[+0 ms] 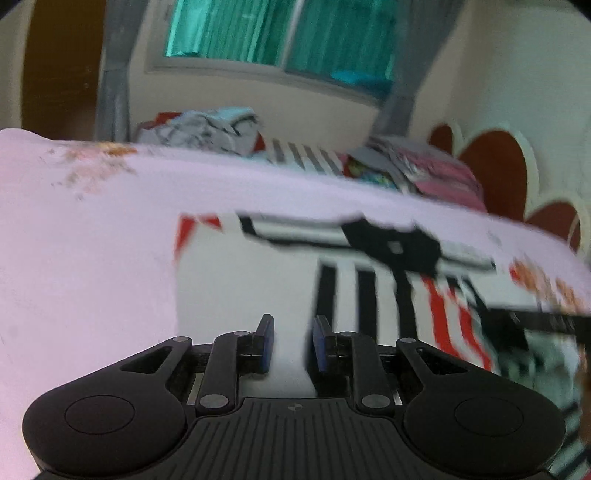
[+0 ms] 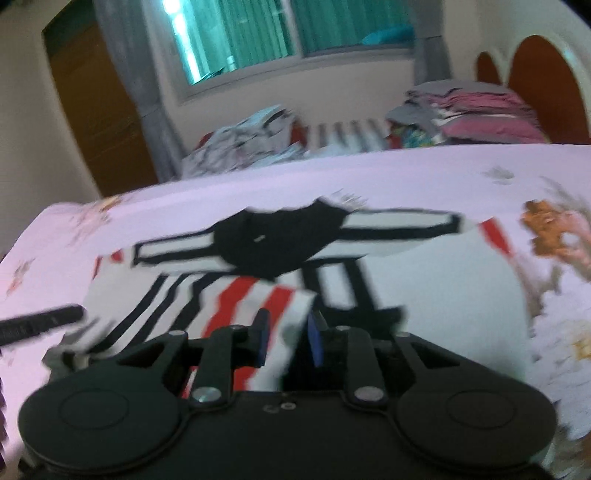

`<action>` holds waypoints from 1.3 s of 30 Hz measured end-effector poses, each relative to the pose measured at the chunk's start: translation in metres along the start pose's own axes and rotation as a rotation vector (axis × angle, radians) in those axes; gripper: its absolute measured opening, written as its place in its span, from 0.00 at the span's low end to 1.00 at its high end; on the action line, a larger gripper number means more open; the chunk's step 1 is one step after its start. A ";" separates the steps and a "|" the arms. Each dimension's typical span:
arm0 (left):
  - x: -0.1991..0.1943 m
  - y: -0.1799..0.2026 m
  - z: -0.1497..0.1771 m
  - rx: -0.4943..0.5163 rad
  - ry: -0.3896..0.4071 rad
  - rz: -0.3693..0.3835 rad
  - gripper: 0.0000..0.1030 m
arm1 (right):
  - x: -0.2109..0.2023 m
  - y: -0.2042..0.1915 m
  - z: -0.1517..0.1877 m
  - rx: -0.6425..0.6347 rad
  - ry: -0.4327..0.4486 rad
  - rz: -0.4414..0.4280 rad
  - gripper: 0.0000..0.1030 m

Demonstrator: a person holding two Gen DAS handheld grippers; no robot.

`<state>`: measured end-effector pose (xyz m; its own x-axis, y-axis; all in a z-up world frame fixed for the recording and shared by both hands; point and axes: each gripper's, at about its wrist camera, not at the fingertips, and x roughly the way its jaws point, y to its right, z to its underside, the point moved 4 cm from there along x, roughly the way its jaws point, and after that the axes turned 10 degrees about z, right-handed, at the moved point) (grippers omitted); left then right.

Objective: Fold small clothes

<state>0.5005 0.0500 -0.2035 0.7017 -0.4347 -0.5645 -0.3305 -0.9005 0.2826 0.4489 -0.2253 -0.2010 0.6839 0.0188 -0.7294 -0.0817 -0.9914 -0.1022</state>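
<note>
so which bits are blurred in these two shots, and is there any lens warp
Left wrist view: the left gripper is sharp, while the striped shirt and bed sheet smear with motion. Right wrist view: blur is heavier, even the right gripper looks soft. Both show fisheye bending, with the window frame curved.

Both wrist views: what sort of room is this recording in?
Most likely a bedroom: a bed with a pink sheet, a red scalloped headboard, a curtained window, and clothes piles behind the shirt.

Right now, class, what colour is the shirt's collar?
Black; the collar of the white, red-and-black striped shirt shows best in the right wrist view.
</note>
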 end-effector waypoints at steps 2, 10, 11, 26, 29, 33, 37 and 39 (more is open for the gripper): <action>0.003 -0.003 0.020 0.022 -0.044 -0.027 0.21 | 0.007 -0.003 0.008 -0.037 -0.033 0.019 0.22; -0.003 -0.001 0.013 -0.023 -0.029 -0.042 0.21 | 0.003 0.014 0.011 -0.023 -0.035 0.097 0.26; -0.002 0.002 0.014 0.004 -0.032 -0.045 0.21 | 0.006 0.014 0.016 -0.045 -0.057 0.112 0.24; -0.035 0.070 0.037 -0.003 -0.064 0.070 0.53 | -0.046 -0.004 0.042 -0.047 -0.077 -0.009 0.30; -0.034 0.086 0.049 0.012 -0.098 0.087 0.53 | -0.053 -0.007 0.052 -0.058 -0.090 -0.024 0.30; -0.033 0.094 0.061 0.014 -0.132 0.068 0.54 | -0.062 -0.004 0.060 -0.082 -0.089 -0.021 0.32; -0.031 0.096 0.073 0.036 -0.162 0.031 0.53 | -0.066 0.003 0.071 -0.102 -0.111 -0.023 0.34; -0.031 0.095 0.079 0.067 -0.166 0.014 0.53 | -0.064 0.007 0.079 -0.150 -0.126 0.013 0.34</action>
<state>0.3971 -0.0228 -0.2208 0.5849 -0.4383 -0.6824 -0.3846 -0.8907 0.2425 0.3468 -0.2233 -0.2084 0.5868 0.0125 -0.8096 0.0251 -0.9997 0.0027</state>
